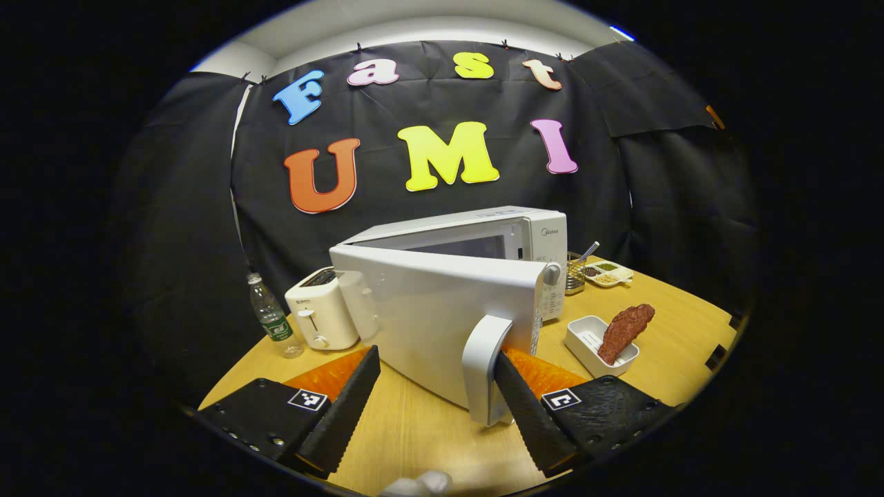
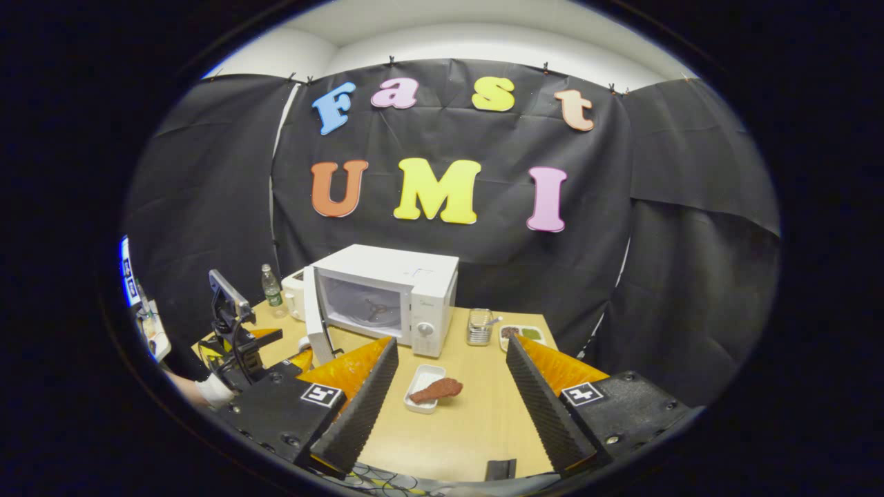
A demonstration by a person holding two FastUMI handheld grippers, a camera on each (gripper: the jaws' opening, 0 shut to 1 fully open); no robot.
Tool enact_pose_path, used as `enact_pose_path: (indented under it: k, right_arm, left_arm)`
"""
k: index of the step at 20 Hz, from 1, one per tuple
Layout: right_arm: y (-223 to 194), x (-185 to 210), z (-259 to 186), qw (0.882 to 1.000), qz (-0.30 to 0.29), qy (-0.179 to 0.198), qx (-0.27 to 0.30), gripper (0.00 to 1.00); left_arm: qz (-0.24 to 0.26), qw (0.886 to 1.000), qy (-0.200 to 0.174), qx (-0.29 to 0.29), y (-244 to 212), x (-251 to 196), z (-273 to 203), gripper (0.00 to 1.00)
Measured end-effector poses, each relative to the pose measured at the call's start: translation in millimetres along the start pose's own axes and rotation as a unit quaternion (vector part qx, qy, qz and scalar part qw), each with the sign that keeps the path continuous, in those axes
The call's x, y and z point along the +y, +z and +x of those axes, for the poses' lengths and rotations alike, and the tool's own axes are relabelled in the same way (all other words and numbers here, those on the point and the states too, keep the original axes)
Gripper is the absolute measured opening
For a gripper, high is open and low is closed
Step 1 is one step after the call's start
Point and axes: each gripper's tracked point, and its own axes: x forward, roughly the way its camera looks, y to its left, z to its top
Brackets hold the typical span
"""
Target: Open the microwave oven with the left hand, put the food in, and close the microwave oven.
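The white microwave (image 1: 476,238) stands on the wooden table (image 1: 414,428) with its door (image 1: 442,310) swung partly open. My left gripper (image 1: 436,355) is open around the door's edge, and the door handle (image 1: 483,366) rests against the inside of its right finger (image 1: 525,407). A brown piece of food (image 1: 625,331) leans in a white dish (image 1: 583,342) to the right of the door. In the right gripper view the microwave (image 2: 414,290) shows its empty cavity. My right gripper (image 2: 452,344) is open, hanging above the food (image 2: 435,390) and apart from it. The left gripper (image 2: 235,324) is at the door (image 2: 314,317).
A white toaster (image 1: 321,317) and a water bottle (image 1: 273,317) stand left of the microwave. A mesh cup with a utensil (image 1: 574,273) and a condiment tray (image 1: 608,274) sit behind the dish on the right. A gloved hand (image 2: 207,390) holds the left gripper.
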Motion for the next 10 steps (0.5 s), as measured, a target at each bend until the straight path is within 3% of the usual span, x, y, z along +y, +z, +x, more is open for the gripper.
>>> enact_pose_path:
  k: [2, 3, 10]
  right_arm:
    - [-4.2, 16.3, -2.2, 1.0, 0.003, 0.008, 0.002, 1.0]
    - [-7.0, 25.9, -3.3, 1.0, 0.005, 0.013, 0.004, 0.91]
    - [-22.1, 80.9, -3.1, 0.999, 0.003, 0.042, 0.015, 0.91]
  left_arm:
    - [0.003, 1.0, 0.01, 0.006, -8.7, 21.4, -14.2, 0.96]
    - [0.006, 1.0, 0.017, 0.009, -12.1, 33.7, -21.5, 0.96]
    - [0.001, 0.997, 0.067, 0.031, -40.7, 122.9, -60.9, 0.96]
